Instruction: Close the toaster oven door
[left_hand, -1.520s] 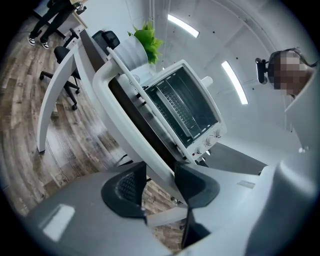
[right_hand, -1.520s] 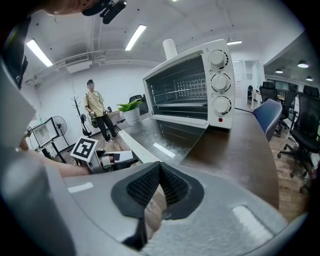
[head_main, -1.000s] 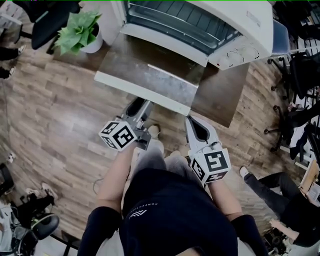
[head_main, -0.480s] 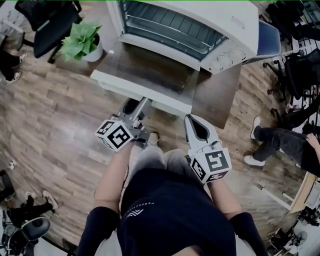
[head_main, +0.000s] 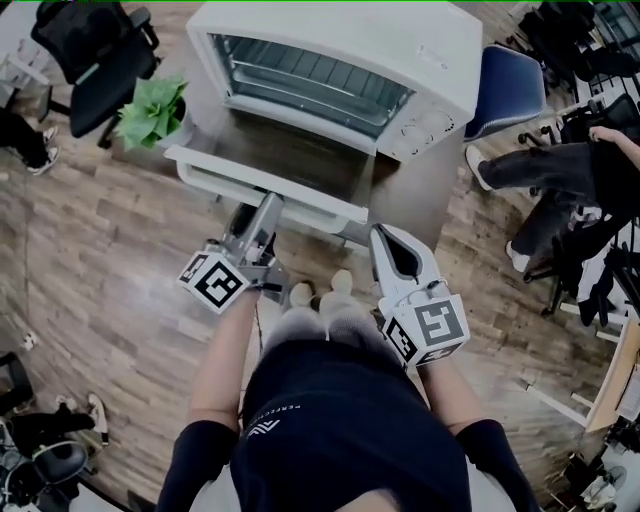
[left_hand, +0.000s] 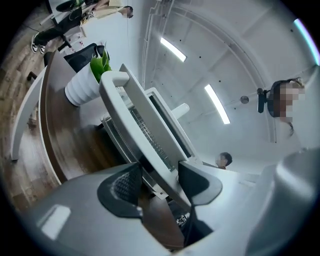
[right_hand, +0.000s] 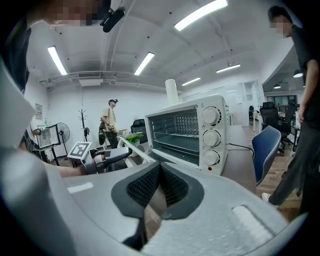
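**Half shut: finish the lift**

My left fingers (left_hand: 125, 186) have just been opening and grip nothing. They straddle the door (head_main: 290, 170) edge, upper middle of the frame. I'd push evenly up toward the toaster oven (head_main: 400, 45). My right fingers (right_hand: 145, 187) are clenched, empty.

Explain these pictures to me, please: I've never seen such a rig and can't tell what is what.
There is no robot here: a person holds a two-jaw gripper in each hand. The head view comes from a camera on the person's head, looking steeply down. The other two views come from cameras riding on the grippers, looking along their jaws. On the table stand a white toaster oven, its door open, and a potted plant. The left gripper has just been opening its jaws; the door's front edge lies between them, not clamped. The right gripper is shut on nothing, clear of the door.
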